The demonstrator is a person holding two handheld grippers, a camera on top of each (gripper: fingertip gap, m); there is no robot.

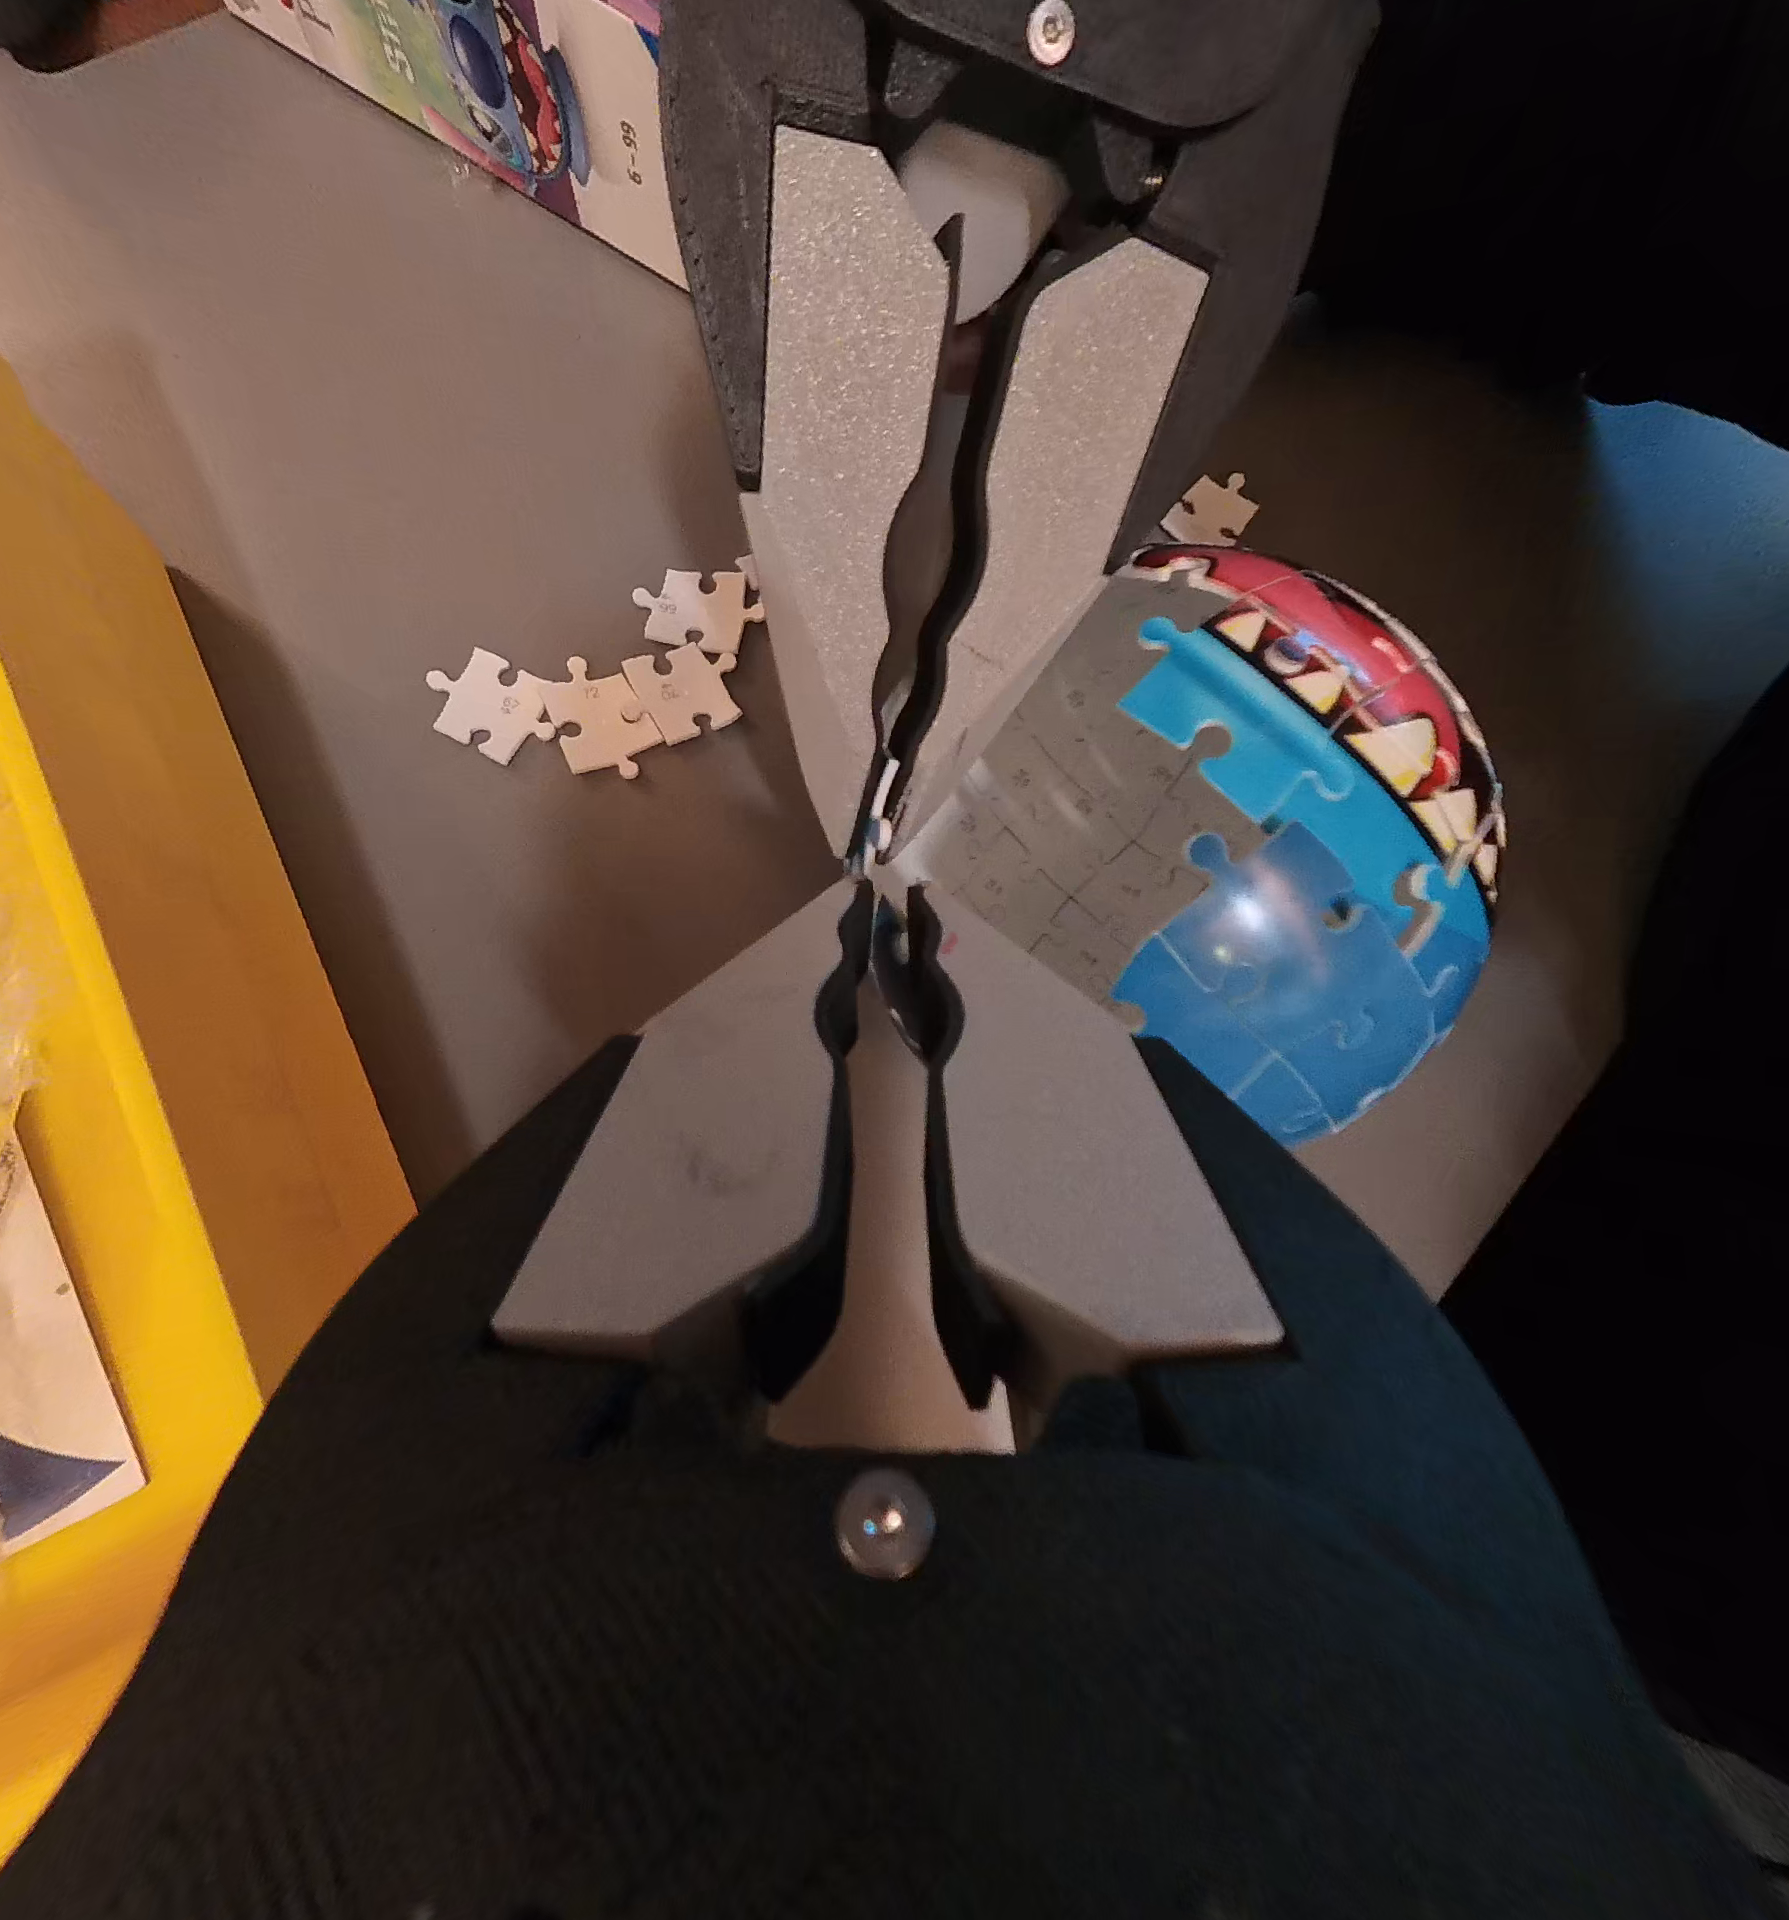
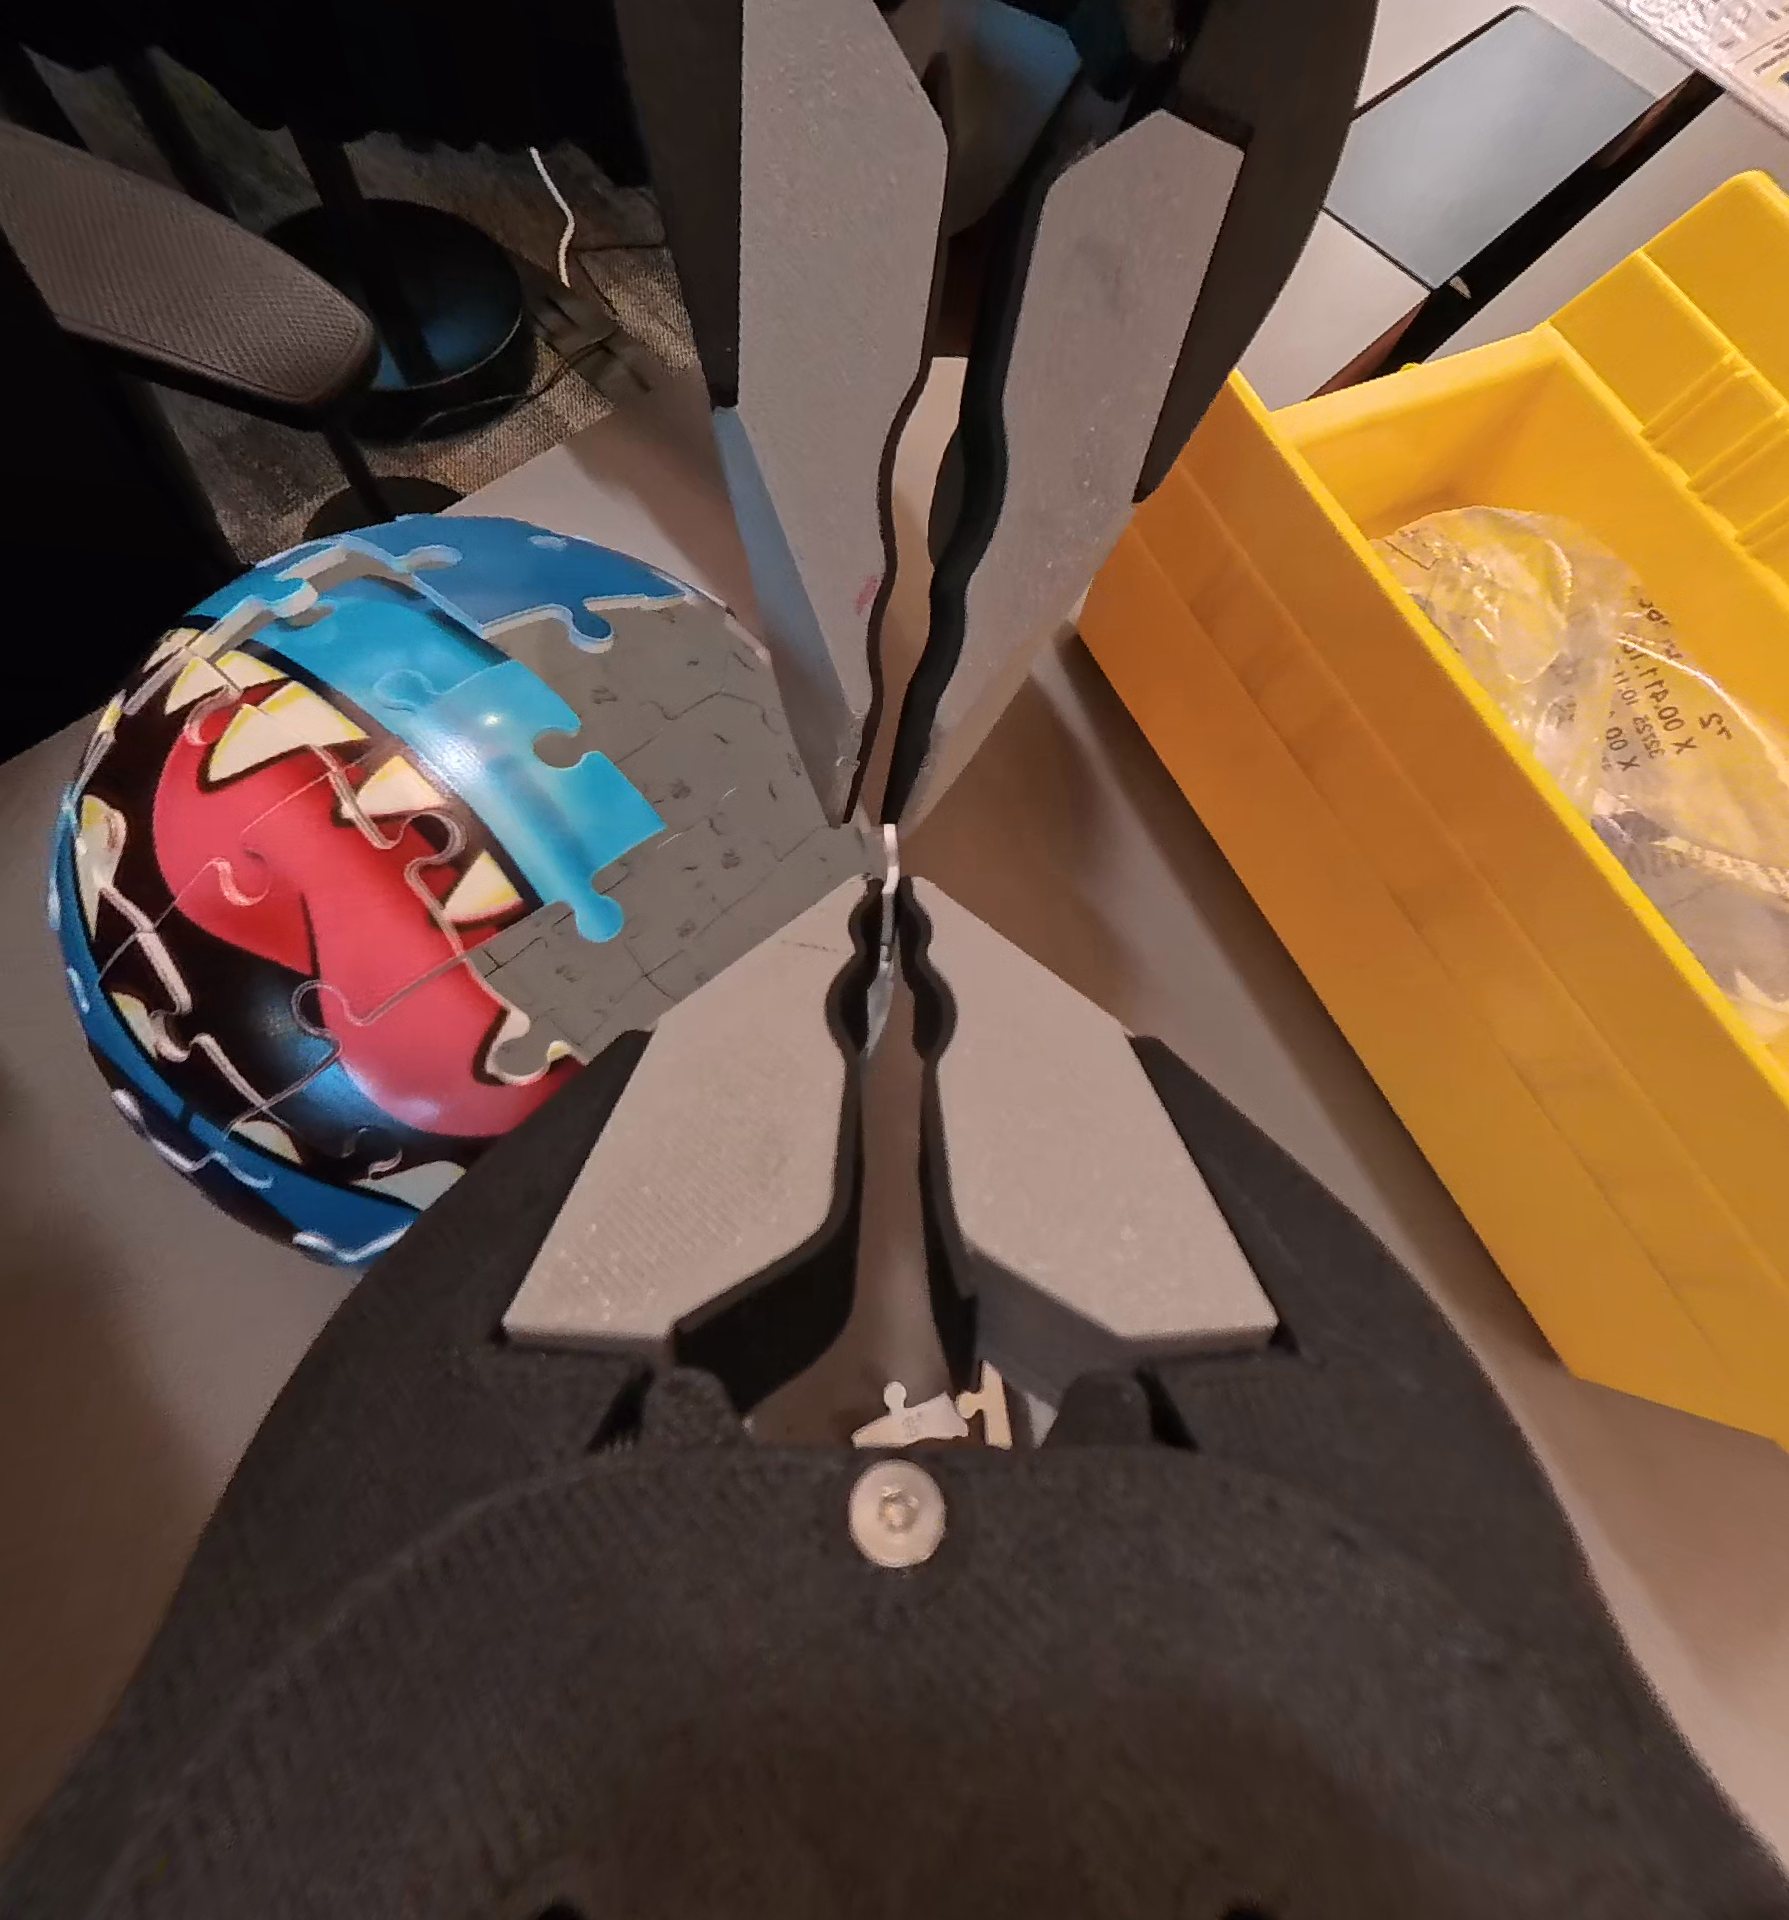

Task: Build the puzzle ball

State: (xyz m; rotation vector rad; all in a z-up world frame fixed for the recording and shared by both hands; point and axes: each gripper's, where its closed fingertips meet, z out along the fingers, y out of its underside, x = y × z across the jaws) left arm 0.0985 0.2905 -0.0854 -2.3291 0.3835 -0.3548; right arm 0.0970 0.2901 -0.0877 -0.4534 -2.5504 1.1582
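The half-built puzzle ball (image 1: 1316,831), blue with a red toothed mouth and a grey inner side, is held above the table, to the right in the left wrist view and to the left in the right wrist view (image 2: 329,883). My left gripper (image 1: 885,920) is shut on the ball's open rim; it also shows from above in the right wrist view (image 2: 866,805). My right gripper (image 2: 892,914) is shut on a white puzzle piece (image 2: 888,883) seen edge-on, tip to tip with the left gripper at that rim. It enters the left wrist view (image 1: 879,831) from the top.
Several loose white pieces (image 1: 589,712) lie face down on the grey table (image 1: 402,416), one more (image 1: 1210,509) behind the ball. A yellow bin (image 2: 1389,831) holding plastic bags stands beside the work area. The puzzle box (image 1: 474,94) lies at the back. A chair (image 2: 173,260) stands beyond the table edge. My two grippers' fingertips are within a few centimetres of each other.
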